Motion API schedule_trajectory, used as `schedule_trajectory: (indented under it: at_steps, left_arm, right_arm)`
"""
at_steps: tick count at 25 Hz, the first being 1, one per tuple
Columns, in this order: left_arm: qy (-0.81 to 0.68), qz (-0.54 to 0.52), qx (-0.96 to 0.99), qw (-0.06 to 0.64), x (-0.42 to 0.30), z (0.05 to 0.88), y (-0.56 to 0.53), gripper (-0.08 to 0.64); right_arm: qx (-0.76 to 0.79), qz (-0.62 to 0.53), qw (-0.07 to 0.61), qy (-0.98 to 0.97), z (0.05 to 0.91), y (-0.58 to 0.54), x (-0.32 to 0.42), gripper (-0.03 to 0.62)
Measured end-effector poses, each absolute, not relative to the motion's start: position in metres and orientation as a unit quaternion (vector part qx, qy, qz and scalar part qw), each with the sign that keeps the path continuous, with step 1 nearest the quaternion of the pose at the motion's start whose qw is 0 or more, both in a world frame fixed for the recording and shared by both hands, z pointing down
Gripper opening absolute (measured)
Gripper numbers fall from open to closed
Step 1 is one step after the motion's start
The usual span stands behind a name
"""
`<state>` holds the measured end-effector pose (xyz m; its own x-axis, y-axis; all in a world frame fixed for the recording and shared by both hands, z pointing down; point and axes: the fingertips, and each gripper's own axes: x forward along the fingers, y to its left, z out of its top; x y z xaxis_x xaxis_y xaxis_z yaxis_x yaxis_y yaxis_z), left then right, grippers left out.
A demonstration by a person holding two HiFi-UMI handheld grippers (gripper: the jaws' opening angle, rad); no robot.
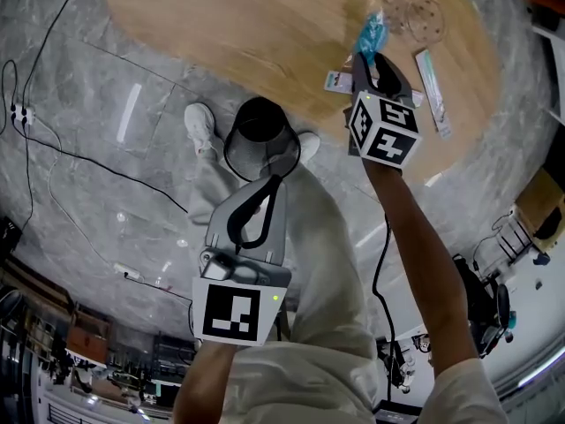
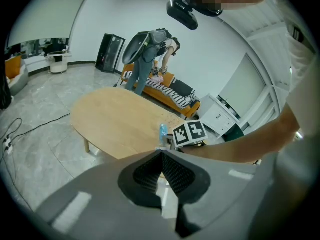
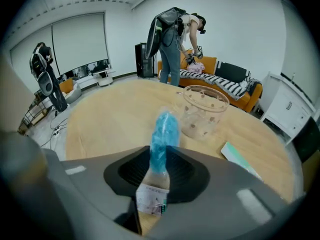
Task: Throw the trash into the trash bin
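My right gripper [image 1: 372, 62] is shut on a blue packet [image 1: 370, 34] with a white label, held over the near edge of the oval wooden table [image 1: 265, 34]. In the right gripper view the packet [image 3: 164, 131] sticks up from between the jaws. The left gripper view also catches this packet [image 2: 162, 130], beside the right gripper's marker cube [image 2: 190, 132]. A black mesh trash bin [image 1: 256, 159] stands on the floor beside the table, between the wearer's white shoes. My left gripper [image 1: 274, 182] hovers just short of the bin, shut with nothing in it.
On the table are a clear spotted plastic container [image 1: 415, 16], a long green-white packet [image 1: 434, 91] and a small flat wrapper [image 1: 338, 79]. Cables [image 1: 53, 148] cross the grey floor at left. A person [image 3: 175, 39] bends over an orange sofa at the back.
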<state>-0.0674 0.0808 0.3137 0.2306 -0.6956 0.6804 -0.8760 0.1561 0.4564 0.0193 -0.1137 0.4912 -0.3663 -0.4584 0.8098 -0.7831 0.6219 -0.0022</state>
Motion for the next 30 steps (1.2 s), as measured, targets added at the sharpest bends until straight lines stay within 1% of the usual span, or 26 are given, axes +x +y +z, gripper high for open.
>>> schedule_trajectory:
  at_steps: [1,2,3,6,13,17,30]
  left_arm:
    - [-0.612,0.100,0.642,0.452,-0.068,0.314,0.081,0.000]
    - [-0.612,0.100,0.641,0.452,-0.070,0.314,0.081,0.000]
    - [-0.612,0.100,0.641,0.453,-0.071,0.314,0.082,0.000]
    - [-0.612,0.101,0.640,0.454,-0.076,0.314,0.085,0.000]
    - [-0.611,0.103,0.642,0.452,-0.080,0.314,0.091,0.000]
    - [-0.609,0.107,0.646,0.448,-0.084,0.314,0.094,0.000]
    - [-0.596,0.133,0.663,0.433,-0.093,0.319,0.114,0.000]
  right_arm:
    - [0.388,0.197,0.412,-0.801,0.492,-0.115,0.020,0.085]
    - [0.388,0.193,0.415,-0.800,0.492,-0.116,0.021,0.054]
    - [0.388,0.189,0.416,-0.800,0.490,-0.116,0.021,0.037]
    - [0.390,0.175,0.409,-0.806,0.480,-0.116,0.018,0.031]
    - [0.401,0.155,0.365,-0.826,0.439,-0.107,0.018,0.029]
    - [0.399,0.157,0.352,-0.832,0.426,-0.100,0.016,0.029]
    - [0.352,0.171,0.345,-0.853,0.405,-0.028,0.004,0.029]
